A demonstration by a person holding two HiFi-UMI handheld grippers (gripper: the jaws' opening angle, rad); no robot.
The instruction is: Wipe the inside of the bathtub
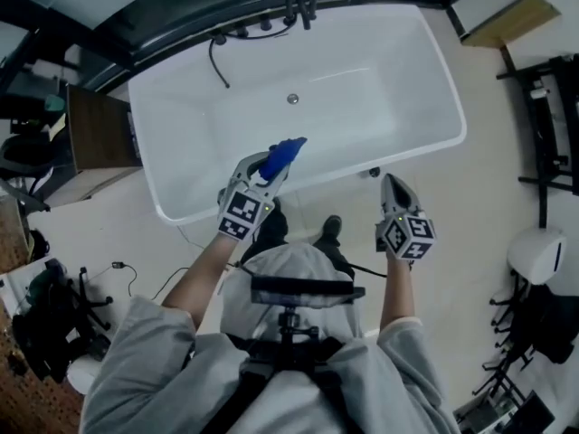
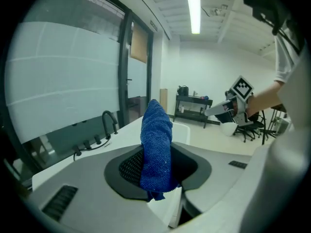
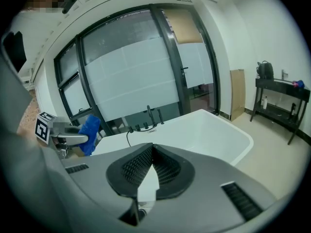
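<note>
White bathtub (image 1: pixel 362 89); blue cloth (image 1: pixel 288 150) in left gripper (image 1: pixel 269 170)

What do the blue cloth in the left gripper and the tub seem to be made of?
The blue cloth looks like a knit or woven textile, perhaps microfibre: a fine nubby matte weave, folded softly where the left gripper clamps it. The bathtub is a smooth, glossy white seamless shell, likely acrylic or enamel; the look cannot settle which.

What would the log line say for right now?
left gripper: shut on blue woven cloth | right gripper: shut, empty | white rectangular bathtub: cloth held by near rim, not touching
</note>
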